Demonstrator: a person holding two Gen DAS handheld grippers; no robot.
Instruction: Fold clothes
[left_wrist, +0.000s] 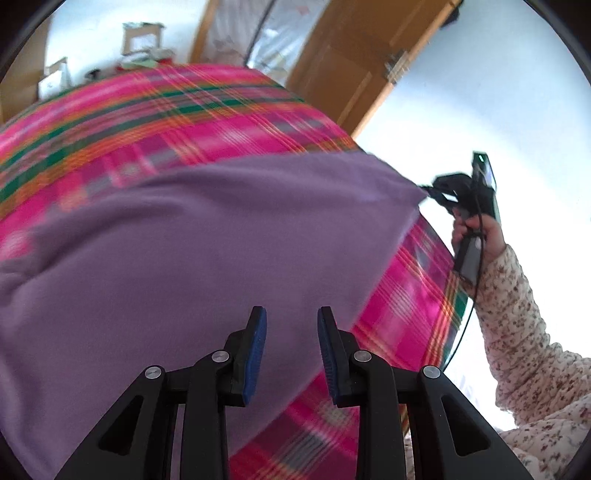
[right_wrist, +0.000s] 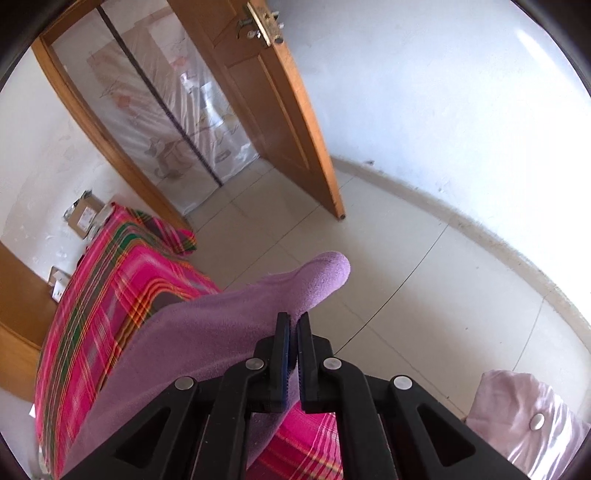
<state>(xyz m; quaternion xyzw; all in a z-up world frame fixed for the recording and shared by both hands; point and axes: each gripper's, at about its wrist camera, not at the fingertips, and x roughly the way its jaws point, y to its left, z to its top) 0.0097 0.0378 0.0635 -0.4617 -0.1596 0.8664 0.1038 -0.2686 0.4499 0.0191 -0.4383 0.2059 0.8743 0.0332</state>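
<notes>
**One corner pinched, the other side free**

Left wrist view: my left hand-held gripper hangs with its blue pads apart and nothing between them, just above the soft purple fleece garment; the fleece lies spread over the pink plaid bed cover, its long axis running away to the right, where the right hand-held gripper pulls a corner taut.

Right wrist view: my right hand-held gripper is clamped on that fleece corner; I judge the left nearer the free edge.
</notes>
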